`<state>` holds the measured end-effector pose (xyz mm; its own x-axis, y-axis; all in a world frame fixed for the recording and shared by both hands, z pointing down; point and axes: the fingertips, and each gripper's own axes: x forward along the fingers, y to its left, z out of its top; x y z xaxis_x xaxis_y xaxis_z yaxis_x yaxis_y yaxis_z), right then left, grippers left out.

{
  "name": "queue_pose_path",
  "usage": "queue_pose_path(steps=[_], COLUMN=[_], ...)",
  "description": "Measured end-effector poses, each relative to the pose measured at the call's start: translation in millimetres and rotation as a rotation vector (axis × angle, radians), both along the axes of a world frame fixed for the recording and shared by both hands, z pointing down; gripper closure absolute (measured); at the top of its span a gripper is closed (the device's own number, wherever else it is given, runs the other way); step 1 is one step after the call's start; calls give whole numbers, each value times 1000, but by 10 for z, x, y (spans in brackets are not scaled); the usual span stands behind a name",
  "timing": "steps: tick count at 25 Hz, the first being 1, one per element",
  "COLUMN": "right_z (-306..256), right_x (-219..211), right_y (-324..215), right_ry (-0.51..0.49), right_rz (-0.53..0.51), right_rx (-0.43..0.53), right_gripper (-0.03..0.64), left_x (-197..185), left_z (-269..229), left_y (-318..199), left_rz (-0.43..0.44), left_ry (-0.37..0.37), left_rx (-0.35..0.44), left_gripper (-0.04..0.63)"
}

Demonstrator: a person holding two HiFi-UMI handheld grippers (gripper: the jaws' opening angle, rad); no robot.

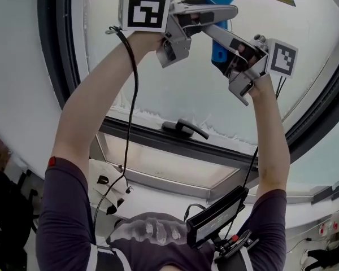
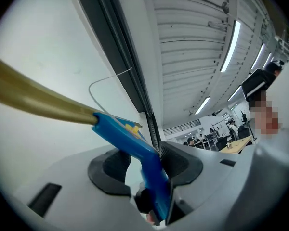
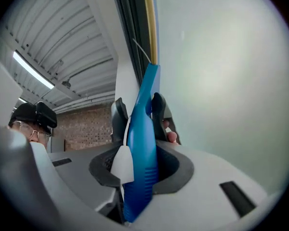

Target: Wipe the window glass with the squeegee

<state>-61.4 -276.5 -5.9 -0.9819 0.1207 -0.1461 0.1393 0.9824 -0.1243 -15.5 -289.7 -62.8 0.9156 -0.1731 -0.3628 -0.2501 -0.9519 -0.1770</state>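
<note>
Squeegee (image 3: 142, 143) held by right gripper (image 3: 138, 117); head view hides left gripper (image 2: 145, 167) slack.

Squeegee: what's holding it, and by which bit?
The right tool clamps the squeegee by its blue handle. The left tool straddles that handle, one pad clear of it.

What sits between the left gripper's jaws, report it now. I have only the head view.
Observer: The left gripper has the blue handle of the squeegee between its jaws. The handle lies against one pad and light shows at the other, so it is not clamped.
Operator: Now the right one.
Observer: The right gripper is shut on the same handle, at its ribbed part.
Operator: Give me the room behind.
Observer: The left gripper view shows distant people under long ceiling lights.
</note>
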Motion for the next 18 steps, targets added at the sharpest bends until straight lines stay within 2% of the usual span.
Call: queue_pose_path(steps=[6, 8, 11, 18], right_z=[-3, -36, -33, -19], right_x=[85, 115, 113, 89], right_y=[-190, -239, -297, -309], right_ry=[-185, -225, -259, -310], right_rz=[5, 4, 18, 43], right_rx=[-84, -121, -157, -201], right_gripper=[502, 502, 502, 502], left_x=[91, 110, 94, -15], left_z=[39, 27, 72, 351], left_y=[-227, -300, -356, -354], left_rz=[-32, -48, -56, -33], left_ry=[-58, -82, -91, -51], left_rx=[-77, -78, -79, -137], left_gripper=[402, 403, 405, 410])
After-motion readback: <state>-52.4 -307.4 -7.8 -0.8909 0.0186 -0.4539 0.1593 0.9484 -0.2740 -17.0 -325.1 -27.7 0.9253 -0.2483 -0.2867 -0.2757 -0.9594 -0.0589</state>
